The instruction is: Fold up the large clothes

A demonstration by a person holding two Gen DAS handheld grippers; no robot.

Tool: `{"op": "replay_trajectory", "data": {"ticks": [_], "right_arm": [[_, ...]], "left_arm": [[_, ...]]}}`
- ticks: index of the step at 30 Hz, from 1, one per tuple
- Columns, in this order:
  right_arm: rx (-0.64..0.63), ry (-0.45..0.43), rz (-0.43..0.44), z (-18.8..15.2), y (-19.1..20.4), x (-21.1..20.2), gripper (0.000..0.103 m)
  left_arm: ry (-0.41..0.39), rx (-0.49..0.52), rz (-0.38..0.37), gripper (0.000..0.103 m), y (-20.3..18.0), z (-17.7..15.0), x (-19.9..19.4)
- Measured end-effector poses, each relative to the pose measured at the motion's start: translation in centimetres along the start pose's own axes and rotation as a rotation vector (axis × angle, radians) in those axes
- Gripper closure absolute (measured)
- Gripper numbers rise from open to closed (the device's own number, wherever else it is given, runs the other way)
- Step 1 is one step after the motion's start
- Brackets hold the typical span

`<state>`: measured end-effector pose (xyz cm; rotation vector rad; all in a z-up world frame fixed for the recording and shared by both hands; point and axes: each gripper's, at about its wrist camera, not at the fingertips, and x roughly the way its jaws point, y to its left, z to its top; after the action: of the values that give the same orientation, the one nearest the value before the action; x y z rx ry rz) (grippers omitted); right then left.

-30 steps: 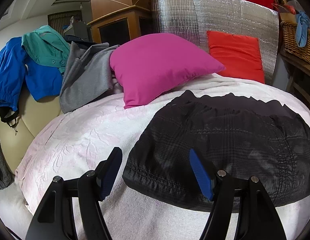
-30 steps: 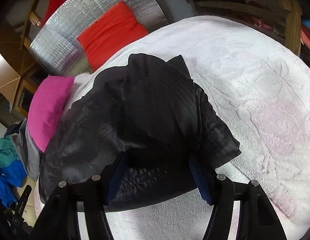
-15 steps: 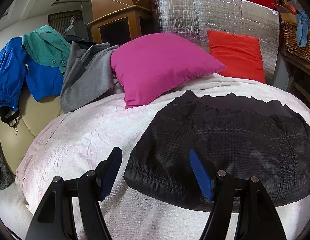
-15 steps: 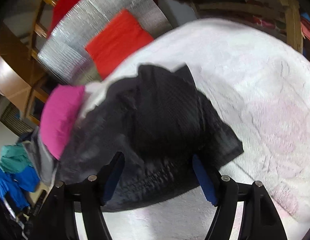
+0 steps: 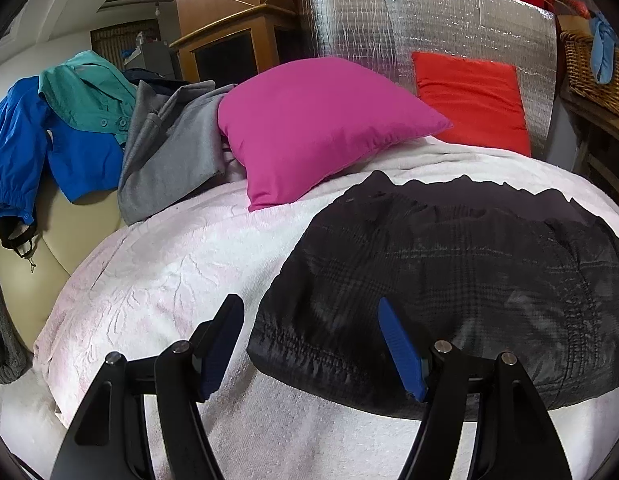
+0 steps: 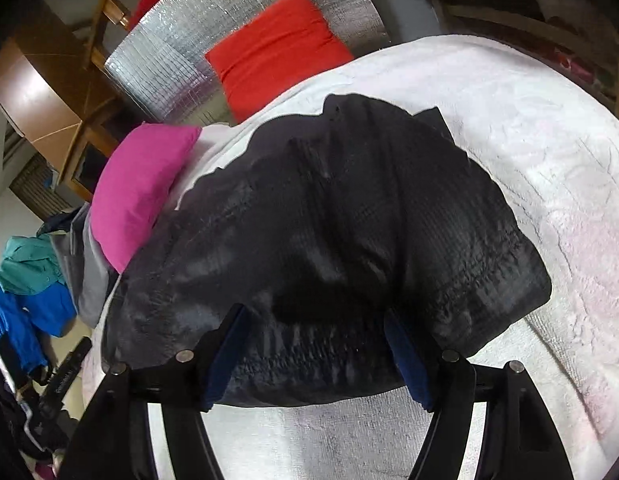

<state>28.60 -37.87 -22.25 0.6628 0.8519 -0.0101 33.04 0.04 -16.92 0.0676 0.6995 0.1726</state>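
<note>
The black jacket (image 5: 449,288) lies folded into a compact bundle on the white bedspread (image 5: 157,280), in front of the pink pillow (image 5: 313,128) and red pillow (image 5: 469,96). The left tongs (image 5: 311,344) stand wide and hold nothing, poised above the bundle's near left hem corner, placed for a grip there. The right tongs (image 6: 315,356) also stand wide, straddling the near hem; whether the pads touch fabric cannot be told. Unfolded garments (image 5: 109,128) wait heaped at the left, well apart, so the bundle appears nearly finished.
</note>
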Motion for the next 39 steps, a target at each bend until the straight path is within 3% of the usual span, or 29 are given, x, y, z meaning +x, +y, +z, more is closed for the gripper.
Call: {"op": "replay_trajectory", "data": {"ticks": [3, 9, 15, 18, 21, 25, 27, 29, 31, 36, 39], "right_arm": [[0.054, -0.032, 0.044, 0.8, -1.1, -1.1, 0.029], [0.145, -0.124, 0.013, 3.7, -5.1, -4.0, 0.027], [0.233, -0.077, 0.008, 6.3, -8.6, -2.6, 0.025], [0.243, -0.014, 0.034, 6.9, -9.2, -0.4, 0.025], [0.219, 0.034, -0.006, 7.1, -9.0, 2.1, 0.025], [0.196, 0.067, 0.001, 7.2, -8.4, 4.2, 0.025], [0.139, 0.055, -0.026, 7.1, -7.3, 4.6, 0.030], [0.083, 0.030, -0.045, 7.1, -6.3, 4.4, 0.048], [0.035, -0.021, -0.067, 7.3, -5.1, 3.3, 0.056], [-0.048, -0.140, -0.089, 7.1, -3.5, 0.6, 0.062], [0.000, -0.024, -0.180, 6.5, -5.4, 3.0, 0.063]], "left_arm": [[0.008, 0.002, -0.003, 0.032, 0.3, 0.2, 0.3], [0.042, -0.009, 0.000, 0.026, 2.3, 1.4, 2.0], [0.090, -0.014, 0.008, 0.026, 4.3, 2.5, 4.9], [0.173, -0.049, -0.086, 0.026, 4.7, 2.5, 7.0], [0.266, -0.104, -0.181, 0.026, 4.7, 2.2, 9.0], [0.287, -0.173, -0.245, 0.026, 5.0, 2.3, 10.1], [0.278, -0.184, -0.255, 0.026, 4.8, 2.3, 10.3], [0.275, -0.192, -0.269, 0.026, 4.6, 2.4, 10.6], [0.276, -0.193, -0.295, 0.037, 4.1, 2.5, 10.6], [0.256, -0.164, -0.259, 0.037, 3.5, 3.0, 10.5], [0.271, -0.175, -0.252, 0.036, 3.6, 2.9, 10.9]]}}
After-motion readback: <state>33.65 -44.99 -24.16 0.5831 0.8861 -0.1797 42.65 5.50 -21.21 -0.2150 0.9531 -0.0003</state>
